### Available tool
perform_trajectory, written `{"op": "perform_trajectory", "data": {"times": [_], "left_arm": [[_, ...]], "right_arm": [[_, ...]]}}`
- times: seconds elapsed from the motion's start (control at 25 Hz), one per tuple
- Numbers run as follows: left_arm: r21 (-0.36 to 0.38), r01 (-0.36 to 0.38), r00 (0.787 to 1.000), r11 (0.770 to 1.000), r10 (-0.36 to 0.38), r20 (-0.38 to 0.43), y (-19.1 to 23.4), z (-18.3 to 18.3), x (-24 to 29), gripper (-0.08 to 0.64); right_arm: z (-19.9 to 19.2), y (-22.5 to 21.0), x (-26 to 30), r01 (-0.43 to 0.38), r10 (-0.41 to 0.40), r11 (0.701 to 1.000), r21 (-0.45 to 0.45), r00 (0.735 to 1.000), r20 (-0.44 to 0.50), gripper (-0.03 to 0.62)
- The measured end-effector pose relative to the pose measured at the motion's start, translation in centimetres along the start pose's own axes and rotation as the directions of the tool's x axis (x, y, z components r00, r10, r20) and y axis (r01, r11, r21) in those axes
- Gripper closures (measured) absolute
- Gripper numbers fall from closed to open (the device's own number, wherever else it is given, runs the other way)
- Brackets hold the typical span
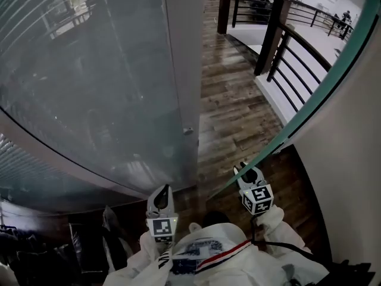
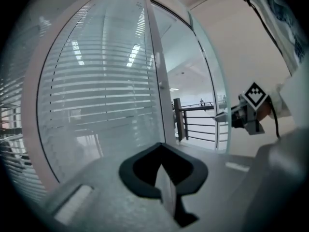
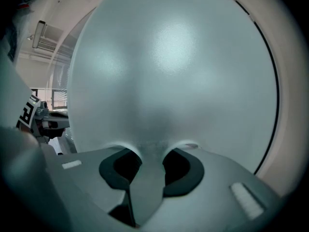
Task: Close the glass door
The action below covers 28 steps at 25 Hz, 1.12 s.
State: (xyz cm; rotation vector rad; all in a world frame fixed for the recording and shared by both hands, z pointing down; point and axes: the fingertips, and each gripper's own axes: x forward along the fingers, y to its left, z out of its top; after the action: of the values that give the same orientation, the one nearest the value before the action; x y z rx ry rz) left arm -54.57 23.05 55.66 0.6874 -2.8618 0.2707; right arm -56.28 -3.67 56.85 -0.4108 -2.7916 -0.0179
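Out on the wood-floor (image 1: 238, 112) landing the doorway's wide open, so you're barely started: right gripper (image 1: 250, 173) clamped on the glass door (image 3: 169, 81) edge, left gripper (image 1: 161, 192) pinched together empty, whole swing left.

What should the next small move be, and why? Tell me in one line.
Probably swing the right gripper leftward toward the frame: its jaws grip the edge of the door, and a wide gap of floor shows between door and frame.
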Motion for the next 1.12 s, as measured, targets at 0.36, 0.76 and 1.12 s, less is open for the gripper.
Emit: {"op": "perform_trajectory", "data": {"times": [0.36,0.76,1.12], "left_arm": [[-0.022,0.047,0.999,0.999,-0.047,0.018,-2.1,1.1,1.8,0.558],[0.006,0.015,1.0,1.0,-0.015,0.026,-0.2,3.4,3.9,0.558],[0.009,0.053,0.998,0.999,-0.053,0.025,-0.3,5.5,6.9,0.558]], "right_arm": [[1.0,-0.3,1.9,0.027,-0.027,1.0,0.003,1.0,0.013,0.476],[2.9,-0.3,5.5,0.071,-0.071,0.997,-0.003,0.996,0.062,0.476],[4.0,0.2,8.9,0.099,-0.099,0.995,0.003,0.992,0.077,0.474]]}}
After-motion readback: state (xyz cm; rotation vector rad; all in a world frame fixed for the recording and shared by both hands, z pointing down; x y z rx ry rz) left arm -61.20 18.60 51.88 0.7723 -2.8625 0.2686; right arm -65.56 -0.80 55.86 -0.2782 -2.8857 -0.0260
